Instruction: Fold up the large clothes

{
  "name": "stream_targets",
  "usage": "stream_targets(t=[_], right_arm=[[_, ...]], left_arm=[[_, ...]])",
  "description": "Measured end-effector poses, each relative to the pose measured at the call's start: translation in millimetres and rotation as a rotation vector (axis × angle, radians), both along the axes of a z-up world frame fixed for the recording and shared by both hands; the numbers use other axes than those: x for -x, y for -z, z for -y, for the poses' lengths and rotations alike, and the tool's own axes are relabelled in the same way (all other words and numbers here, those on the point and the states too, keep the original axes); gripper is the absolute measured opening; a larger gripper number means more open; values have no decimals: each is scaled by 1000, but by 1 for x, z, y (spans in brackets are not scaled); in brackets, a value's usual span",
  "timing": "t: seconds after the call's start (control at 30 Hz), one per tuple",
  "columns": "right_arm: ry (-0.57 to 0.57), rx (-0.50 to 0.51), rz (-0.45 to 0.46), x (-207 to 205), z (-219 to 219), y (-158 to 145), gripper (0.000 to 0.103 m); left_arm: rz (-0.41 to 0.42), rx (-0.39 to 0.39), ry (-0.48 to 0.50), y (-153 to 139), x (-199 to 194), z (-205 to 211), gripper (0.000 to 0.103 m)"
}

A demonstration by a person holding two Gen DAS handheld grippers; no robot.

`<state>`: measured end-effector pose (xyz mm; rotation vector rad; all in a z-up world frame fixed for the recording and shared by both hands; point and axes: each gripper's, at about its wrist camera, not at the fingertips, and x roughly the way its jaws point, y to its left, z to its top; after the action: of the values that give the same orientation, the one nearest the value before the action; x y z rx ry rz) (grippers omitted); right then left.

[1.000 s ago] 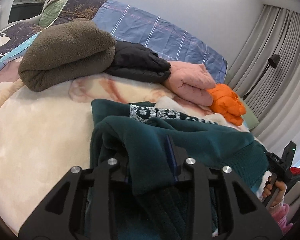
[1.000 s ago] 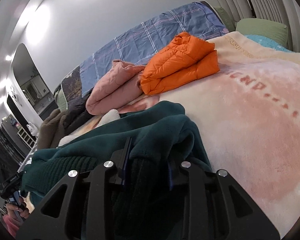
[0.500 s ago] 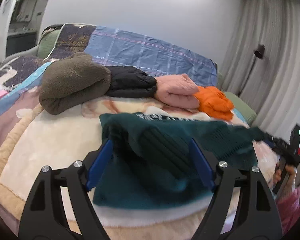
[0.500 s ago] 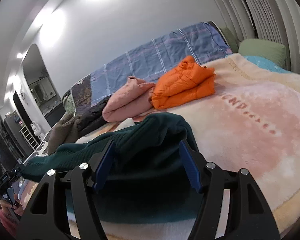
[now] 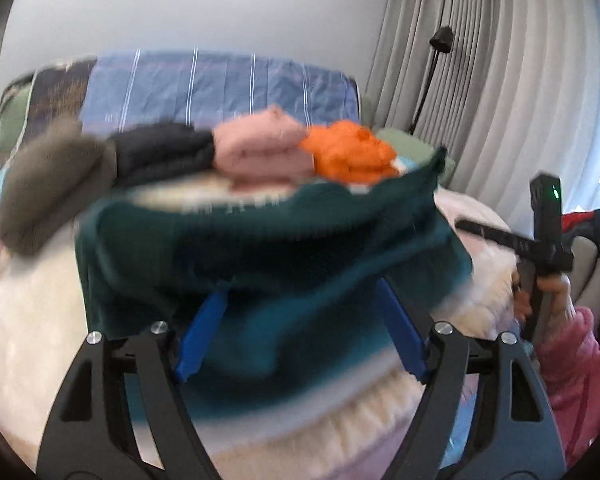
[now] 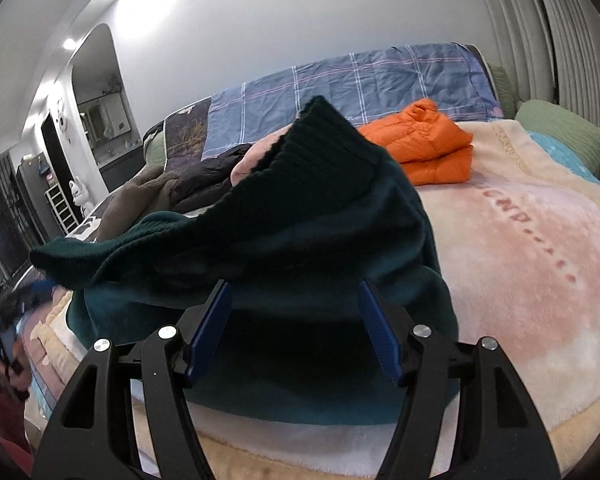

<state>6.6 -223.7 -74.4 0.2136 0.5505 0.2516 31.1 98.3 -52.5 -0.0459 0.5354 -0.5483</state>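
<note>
You had both grippers spread wide and holding nothing. A second earlier each was clamped on a fold of the dark green sweater (image 5: 268, 248); half a second earlier the jaws had already parted, and here they stood just as wide. In the left wrist view your left gripper (image 5: 300, 332) sat low in the frame, its blue pads (image 5: 202, 336) either side of the sweater, which filled the middle of the frame, heavily blurred. In the right wrist view your right gripper (image 6: 294, 324) framed the same sweater (image 6: 300, 240) at lower centre. Its ribbed hem (image 6: 316, 144) now stood up high at centre, hiding most of the pink garment (image 6: 248, 162) that had been in plain sight before. The sweater lay heaped on the bed's pale blanket (image 6: 520, 260).

Along the upper part of the left view, the brown fleece (image 5: 48, 184), black jacket (image 5: 164, 152), pink garment (image 5: 264, 152) and orange jacket (image 5: 348, 156) kept their row. The orange jacket (image 6: 424, 148) sat at upper right in the right view. Your other gripper showed at the right edge of the left view, too edge-on to read.
</note>
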Motion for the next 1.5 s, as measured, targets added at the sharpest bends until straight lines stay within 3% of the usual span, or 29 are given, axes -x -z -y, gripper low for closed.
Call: stream_targets(t=[0.13, 0.2, 0.27, 0.37, 0.5, 0.57, 0.7, 0.9, 0.97, 1.0, 1.03, 1.1, 1.2, 1.23, 1.27, 1.3, 1.37, 1.5], right_arm=[[14, 8, -6, -8, 2, 2, 69], [39, 8, -15, -15, 6, 2, 69], [68, 9, -13, -19, 12, 1, 69], [103, -4, -11, -30, 27, -3, 71], [105, 28, -17, -59, 43, -11, 75], [82, 63, -30, -80, 47, -13, 82], [-2, 104, -81, -127, 48, -11, 85], [-121, 205, -140, -173, 32, 5, 86], [-132, 222, -126, -177, 28, 6, 86], [-141, 230, -120, -178, 26, 5, 86], [-153, 243, -112, -178, 24, 4, 86], [-184, 288, -94, -175, 18, 2, 86], [-218, 331, -91, -178, 9, 4, 86], [-222, 338, -97, -180, 7, 5, 84], [-222, 353, -102, -183, 3, 7, 71], [-206, 374, -110, -187, 0, 9, 47], [-187, 351, -123, -193, 2, 9, 13], [-94, 280, -76, -194, 12, -3, 7]], left_arm=[[70, 21, -60, -24, -34, -6, 78], [83, -18, -185, -29, -63, -17, 78], [38, -35, -327, -24, -94, -34, 78], [-60, 36, -385, -13, -117, -63, 76], [-153, 97, -329, 2, -134, -88, 83], [-192, 85, -296, 7, -144, -91, 83], [-250, 29, -187, 12, -171, -75, 83], [-213, -121, -64, 17, -185, -32, 84], [-189, -154, -41, 19, -187, -24, 74], [-186, -152, 3, 20, -185, -19, 58], [-187, -155, 16, 20, -184, -17, 55], [-169, -197, 33, 21, -180, -8, 57], [-149, -264, 55, 25, -176, 3, 72], [-148, -278, 56, 27, -177, 5, 73], [-153, -291, 52, 29, -180, 8, 74], [-157, -294, 45, 31, -183, 9, 77], [-155, -302, 19, 32, -187, 9, 85], [-88, -372, -74, 30, -189, 9, 92]])
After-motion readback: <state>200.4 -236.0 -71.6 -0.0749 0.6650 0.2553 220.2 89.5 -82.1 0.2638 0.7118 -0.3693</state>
